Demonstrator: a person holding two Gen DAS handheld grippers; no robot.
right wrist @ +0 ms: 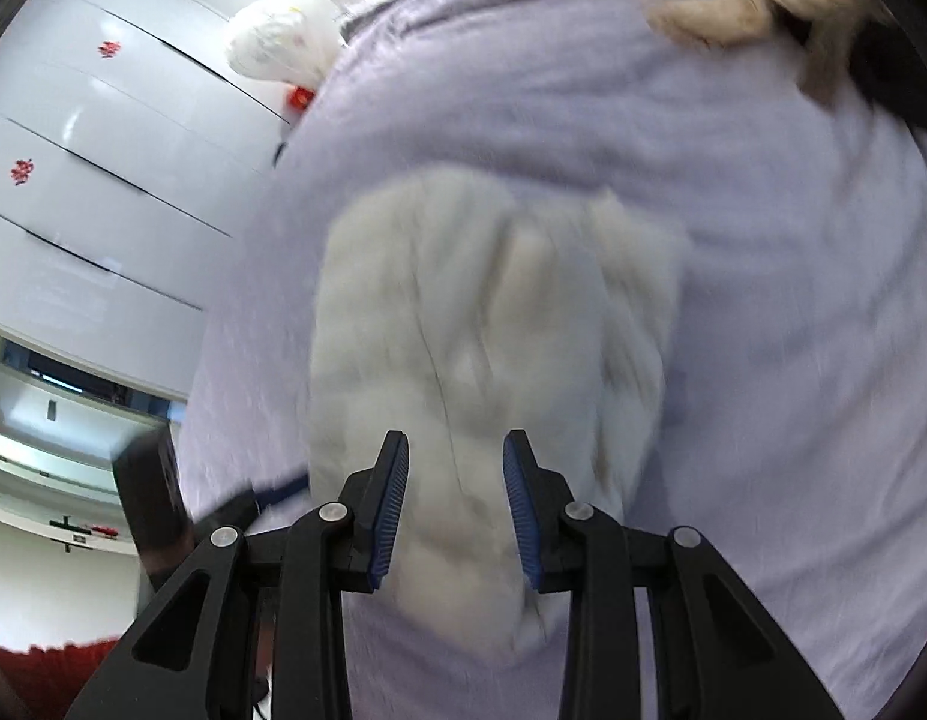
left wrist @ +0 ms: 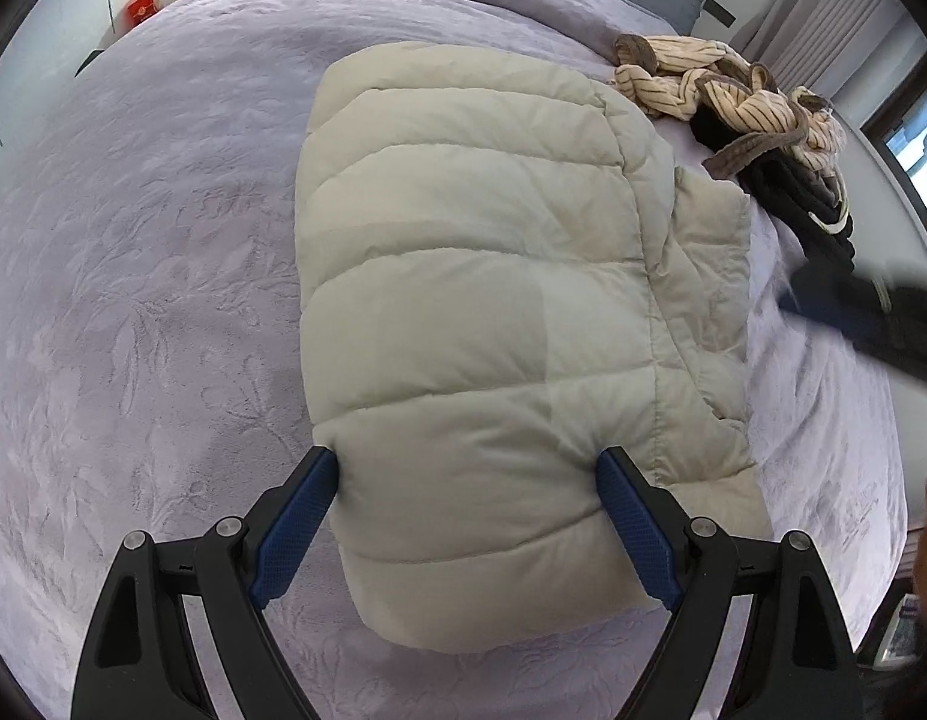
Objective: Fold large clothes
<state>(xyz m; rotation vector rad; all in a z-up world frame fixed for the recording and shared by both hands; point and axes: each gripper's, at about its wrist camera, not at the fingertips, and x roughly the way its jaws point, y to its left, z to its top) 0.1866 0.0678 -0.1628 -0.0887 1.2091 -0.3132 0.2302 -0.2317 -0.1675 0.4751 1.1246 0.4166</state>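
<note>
Puffer jacket (left wrist: pixel 475 312) is lying folded compact on the bed (left wrist: pixel 139 276), fold looking mostly done, while it's being straddled unclamped by wide-open left gripper (left wrist: pixel 466 468) and part-open right gripper (right wrist: pixel 456 450).

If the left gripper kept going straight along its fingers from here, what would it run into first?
Most likely the folded puffer jacket. The left gripper is open, its fingers straddling the jacket's near end on the bedspread, so the padding between them comes first. Exact height above it is unclear.
</note>
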